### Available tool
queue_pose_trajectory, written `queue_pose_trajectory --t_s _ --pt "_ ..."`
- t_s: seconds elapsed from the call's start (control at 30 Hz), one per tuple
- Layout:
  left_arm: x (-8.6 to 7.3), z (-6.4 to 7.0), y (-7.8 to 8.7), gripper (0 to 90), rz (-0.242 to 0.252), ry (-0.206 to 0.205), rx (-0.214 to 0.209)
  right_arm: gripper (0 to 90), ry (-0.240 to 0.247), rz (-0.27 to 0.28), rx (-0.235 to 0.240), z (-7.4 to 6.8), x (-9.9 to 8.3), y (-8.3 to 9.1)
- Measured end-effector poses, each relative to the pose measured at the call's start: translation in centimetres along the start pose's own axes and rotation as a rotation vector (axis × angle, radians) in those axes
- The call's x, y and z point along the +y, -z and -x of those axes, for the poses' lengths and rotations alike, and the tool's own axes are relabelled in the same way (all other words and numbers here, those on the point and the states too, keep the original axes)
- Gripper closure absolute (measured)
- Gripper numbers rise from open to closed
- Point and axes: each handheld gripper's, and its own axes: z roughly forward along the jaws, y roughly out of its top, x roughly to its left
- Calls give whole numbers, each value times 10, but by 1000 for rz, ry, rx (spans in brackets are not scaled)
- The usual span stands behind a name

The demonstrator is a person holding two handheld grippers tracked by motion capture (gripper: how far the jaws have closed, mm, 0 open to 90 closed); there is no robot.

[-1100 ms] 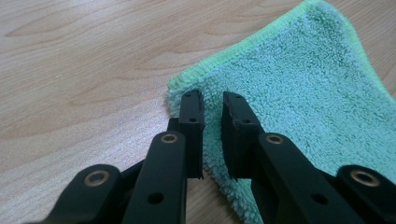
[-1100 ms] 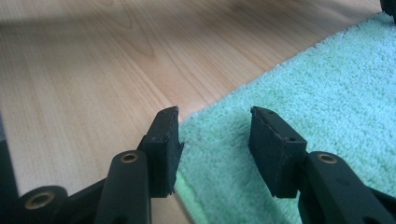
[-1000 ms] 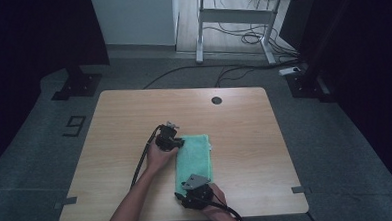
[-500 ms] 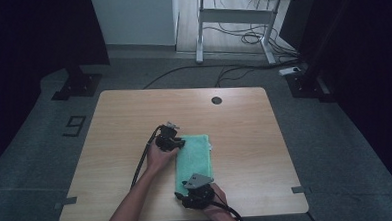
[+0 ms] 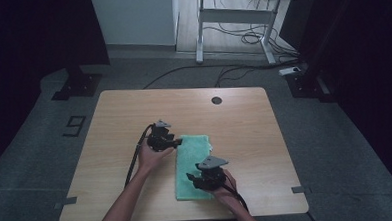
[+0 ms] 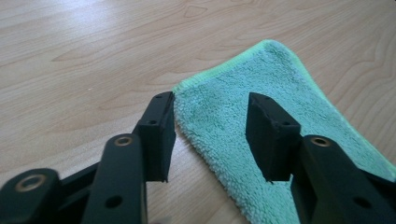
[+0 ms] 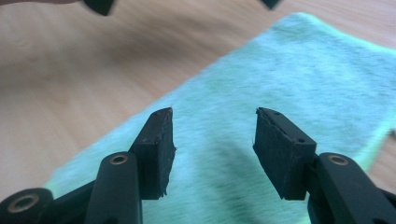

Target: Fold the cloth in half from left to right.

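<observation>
The left claw (image 6: pixel 210 135) stands open over the near-left corner of a green terry towel (image 6: pixel 280 126), one jaw above bare wood and the other above the pile, neither gripping anything. The right claw (image 7: pixel 212 149) is open too, its jaws spread above the cloth nearer the person's end. From the high view, the towel (image 5: pixel 194 163) lies flat as a long rectangle near the middle of the wooden tabletop (image 5: pixel 134 108), with the left claw (image 5: pixel 171 141) at its far-left corner and the right claw (image 5: pixel 199 183) at its near end. The step in hand looks like taking hold of the left edge for a fold. To do it well, each claw should probably come down so that one jaw slides under the hem while the other presses from above, catching only the edge and not bunching the pile. Both should close at about the same moment and lift evenly, so the edge stays straight; a grip placed too far inward could drag the whole cloth across the wood.
</observation>
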Motion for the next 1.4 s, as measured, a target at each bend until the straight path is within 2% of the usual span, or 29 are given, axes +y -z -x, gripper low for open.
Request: queue_pose_trajectory --t_s 0.2,0.57,0.7,0.93,1.0,1.27,1.4 --pt "-2 1 5 490 10 -32 9 468 -37 0 -26 20 6 -5" --pt "-6 1 11 411 32 -32 1 467 -61 2 -47 47 22 -12" --pt "-7 -1 14 411 39 -28 6 467 -72 14 -60 57 28 -11" --pt "-7 -4 16 412 51 -9 5 469 -84 27 -76 67 34 -10" --pt "-6 -4 16 413 49 -10 7 467 -78 15 -85 69 35 -11" --pt "-2 -6 16 418 50 -4 11 470 -84 24 -87 77 41 -14" --pt "0 -6 15 417 53 -2 14 465 -98 19 -94 83 42 -18"
